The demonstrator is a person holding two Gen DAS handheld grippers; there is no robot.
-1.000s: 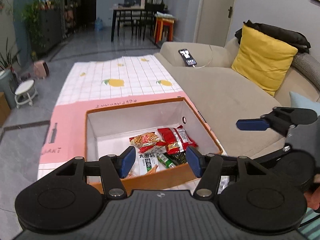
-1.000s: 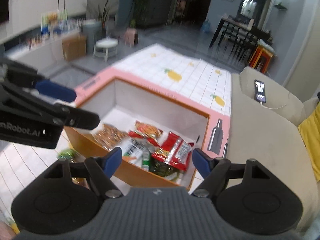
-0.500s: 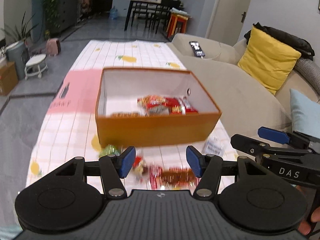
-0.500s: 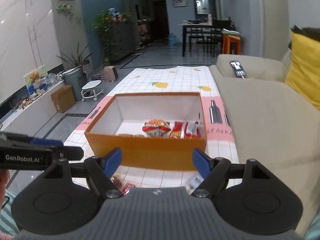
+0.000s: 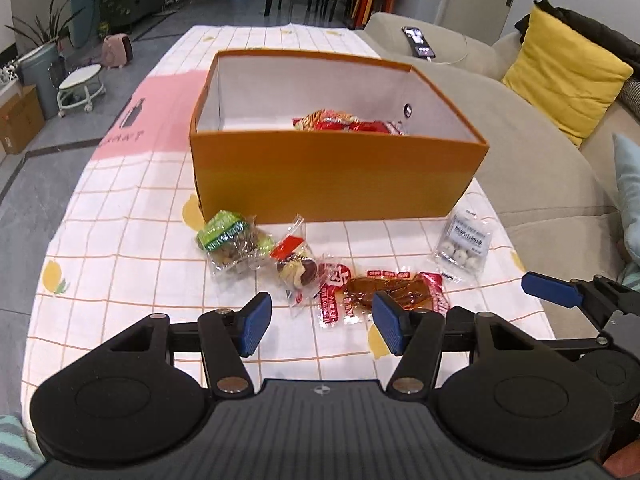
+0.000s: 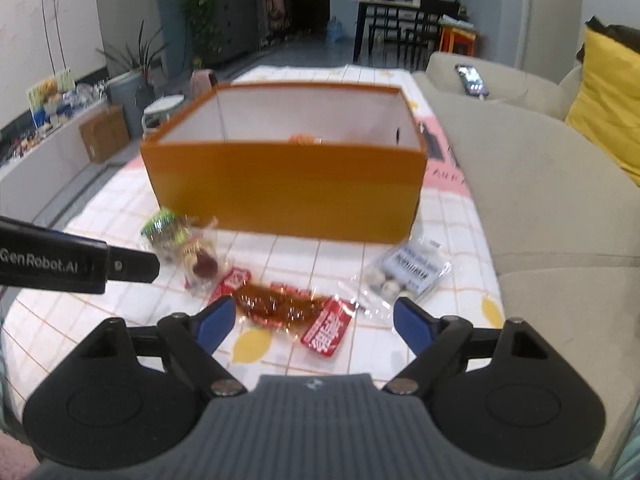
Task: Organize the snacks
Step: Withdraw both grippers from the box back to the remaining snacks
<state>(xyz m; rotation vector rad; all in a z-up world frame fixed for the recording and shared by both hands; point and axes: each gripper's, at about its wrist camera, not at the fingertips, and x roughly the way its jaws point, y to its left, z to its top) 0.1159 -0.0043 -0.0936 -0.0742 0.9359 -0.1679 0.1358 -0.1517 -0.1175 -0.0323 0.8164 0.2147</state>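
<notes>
An orange box (image 5: 336,176) (image 6: 284,192) stands on the checked tablecloth with red snack packets (image 5: 348,122) inside. In front of it lie loose snacks: a green packet (image 5: 230,240) (image 6: 164,230), a clear packet with a dark sweet (image 5: 296,268) (image 6: 200,264), a long red packet (image 5: 380,294) (image 6: 288,308) and a white-ball packet (image 5: 464,246) (image 6: 404,274). My left gripper (image 5: 322,322) is open and empty, just short of the red packet. My right gripper (image 6: 314,322) is open and empty, above the red packet's near end.
A beige sofa (image 5: 532,168) with a yellow cushion (image 5: 564,76) runs along the table's right side; a phone (image 5: 418,40) lies on it. A white stool (image 5: 78,88) and a cardboard box (image 5: 18,124) stand on the floor at left.
Both grippers have pulled back from over the box and dropped lower. The loose snacks in front of the box have come into view. Both stay open.
</notes>
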